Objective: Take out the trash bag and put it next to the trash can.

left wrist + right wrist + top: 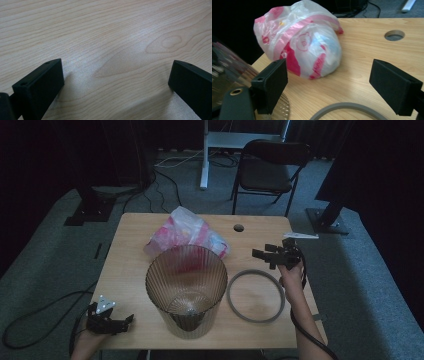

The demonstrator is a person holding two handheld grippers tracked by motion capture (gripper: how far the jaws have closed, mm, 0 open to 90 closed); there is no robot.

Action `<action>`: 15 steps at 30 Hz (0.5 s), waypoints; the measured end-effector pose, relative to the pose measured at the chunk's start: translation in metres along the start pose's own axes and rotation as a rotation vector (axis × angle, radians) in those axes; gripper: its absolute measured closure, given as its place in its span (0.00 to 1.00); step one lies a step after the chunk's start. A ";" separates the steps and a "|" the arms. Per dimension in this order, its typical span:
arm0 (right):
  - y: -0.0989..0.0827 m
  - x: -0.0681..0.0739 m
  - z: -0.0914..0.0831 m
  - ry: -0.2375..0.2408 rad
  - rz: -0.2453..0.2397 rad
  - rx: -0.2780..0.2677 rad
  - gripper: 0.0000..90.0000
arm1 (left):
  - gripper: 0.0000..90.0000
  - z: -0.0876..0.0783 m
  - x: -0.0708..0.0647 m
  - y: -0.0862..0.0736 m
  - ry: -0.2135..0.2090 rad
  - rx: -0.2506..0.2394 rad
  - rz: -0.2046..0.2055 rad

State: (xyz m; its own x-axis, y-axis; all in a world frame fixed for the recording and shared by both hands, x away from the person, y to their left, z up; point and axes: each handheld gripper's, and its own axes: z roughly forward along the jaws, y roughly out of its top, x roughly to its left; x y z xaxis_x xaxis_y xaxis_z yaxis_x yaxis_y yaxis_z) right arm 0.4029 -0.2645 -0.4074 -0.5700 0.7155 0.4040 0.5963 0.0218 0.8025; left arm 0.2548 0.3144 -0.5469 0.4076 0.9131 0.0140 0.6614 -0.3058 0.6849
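Observation:
A ribbed, translucent brown bin [186, 290] stands upright in the middle of the wooden table [130, 260]. Behind it lies a pink-and-white plastic bag [187, 234] [304, 42], bunched up. A grey ring [256, 295] [344, 110] lies flat to the right of the bin. My right gripper [261, 254] [329, 82] is open, held above the table past the ring and pointing left at the bag. My left gripper [127, 321] [117, 85] is open at the front left corner, low over bare wood, with nothing between its jaws.
A round cable hole [238, 227] [394, 35] sits near the table's far edge. A black folding chair [267, 167] and a white desk leg [204, 155] stand behind the table. Cables [30, 320] trail on the grey floor at left.

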 end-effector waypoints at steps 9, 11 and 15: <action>-0.016 -0.009 -0.010 0.017 0.025 0.006 0.20 | 0.00 0.000 0.000 0.000 0.000 0.001 0.001; -0.020 -0.010 -0.011 -0.002 0.024 0.016 0.20 | 0.00 0.000 0.000 0.000 0.000 0.001 0.000; -0.028 -0.014 -0.013 -0.028 0.048 0.030 0.15 | 0.00 0.000 0.000 0.000 0.000 0.001 0.000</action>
State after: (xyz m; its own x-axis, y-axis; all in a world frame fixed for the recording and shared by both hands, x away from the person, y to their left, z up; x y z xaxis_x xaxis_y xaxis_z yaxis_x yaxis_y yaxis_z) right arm 0.3871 -0.2843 -0.4300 -0.5243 0.7357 0.4287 0.6393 0.0074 0.7690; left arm 0.2550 0.3144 -0.5468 0.4078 0.9129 0.0143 0.6620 -0.3065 0.6839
